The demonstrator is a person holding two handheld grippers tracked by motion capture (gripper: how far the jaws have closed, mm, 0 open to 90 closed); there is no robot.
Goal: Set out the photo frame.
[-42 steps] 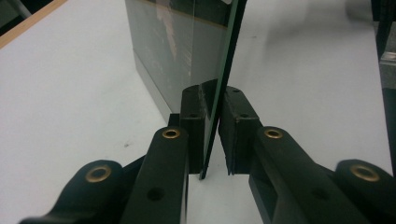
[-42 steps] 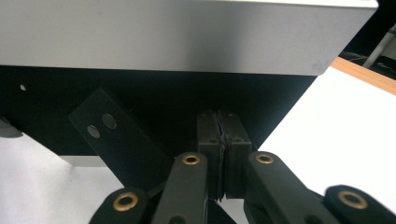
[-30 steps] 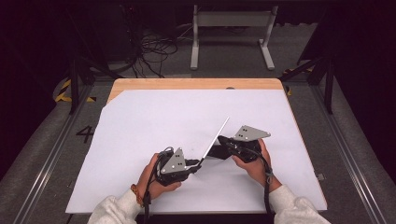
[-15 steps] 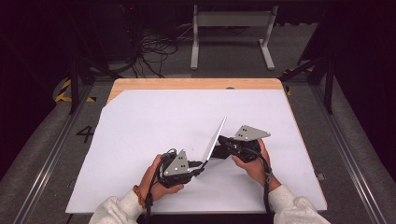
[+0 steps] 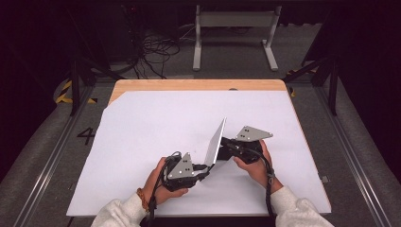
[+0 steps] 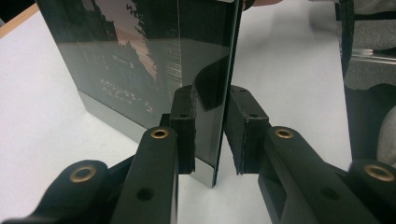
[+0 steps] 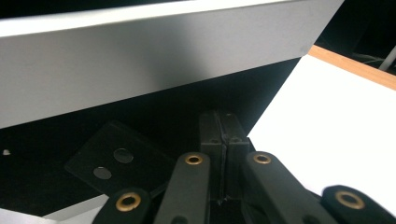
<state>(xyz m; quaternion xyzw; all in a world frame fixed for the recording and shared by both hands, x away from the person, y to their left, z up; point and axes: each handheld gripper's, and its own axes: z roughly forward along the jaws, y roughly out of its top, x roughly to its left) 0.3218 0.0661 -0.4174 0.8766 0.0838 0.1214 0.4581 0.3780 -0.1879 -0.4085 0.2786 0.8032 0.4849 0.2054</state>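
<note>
Standing on one edge just ahead of the left claw (image 5: 205, 166), the thin panel (image 5: 215, 144) leans over the white table cover (image 5: 156, 118), its silver face up toward the high camera. From the left gripper view, the left claw (image 6: 210, 133) straddles the panel's (image 6: 140, 60) near edge with its jaws parted: the left-hand pad (image 6: 184, 126) lies against the dark glossy face, while a sliver of white shows between the right-hand pad (image 6: 245, 130) and the panel lower down, so no squeeze can be made out. The glossy face carries murky reflections and faint lettering too blurred to read, and its top runs out of the picture. On the far side of the panel from the left claw sits the right claw (image 5: 222, 150), its tips tucked behind the panel in the high view. In the right gripper view, the right claw (image 7: 224, 135) has its pads pressed flat together; whether anything thin sits between them cannot be told. Above those jaws stretches the panel's silver side (image 7: 140, 60), cut off at both ends, and the dark area below it is hard to read. A hand (image 5: 257, 165) wraps the right claw, hiding much of its body.
</note>
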